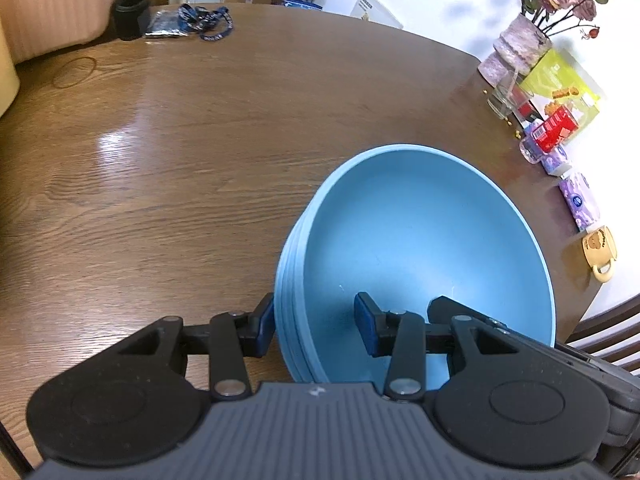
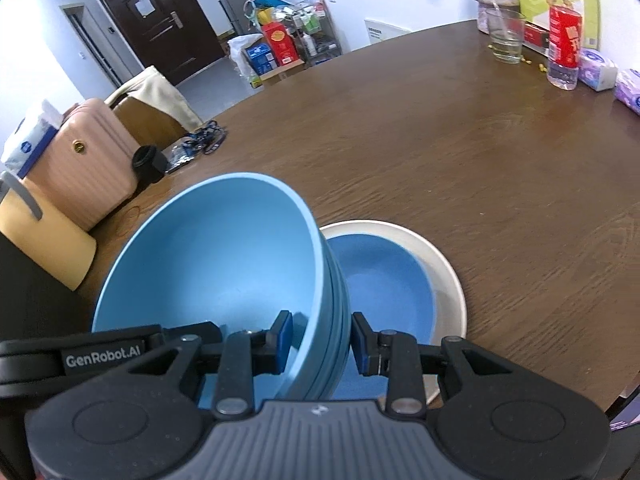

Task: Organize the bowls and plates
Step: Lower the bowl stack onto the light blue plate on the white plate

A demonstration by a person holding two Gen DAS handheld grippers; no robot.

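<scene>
A stack of light blue bowls [image 1: 420, 232] [image 2: 216, 264] is gripped from two sides. My left gripper [image 1: 316, 320] is shut on the stack's left wall, one pad outside and one inside. My right gripper [image 2: 320, 340] is shut on the opposite wall in the same way. In the right wrist view the left gripper's body, marked GenRobot.AI, shows at the lower left. The stack sits tilted just left of a dark blue plate [image 2: 384, 280], which lies on a larger white plate [image 2: 448, 276] on the brown wooden table [image 1: 200, 140]. Whether the stack's base touches the table is hidden.
Along the table's right edge stand a vase of roses [image 1: 520, 40], a glass [image 2: 504, 36], a water bottle [image 2: 564, 40], tissue packs [image 1: 580, 200] and a yellow mug [image 1: 600, 252]. A black cup [image 1: 128, 16] and lanyards [image 1: 208, 20] lie at the far left. A pink suitcase [image 2: 84, 160] stands beside the table.
</scene>
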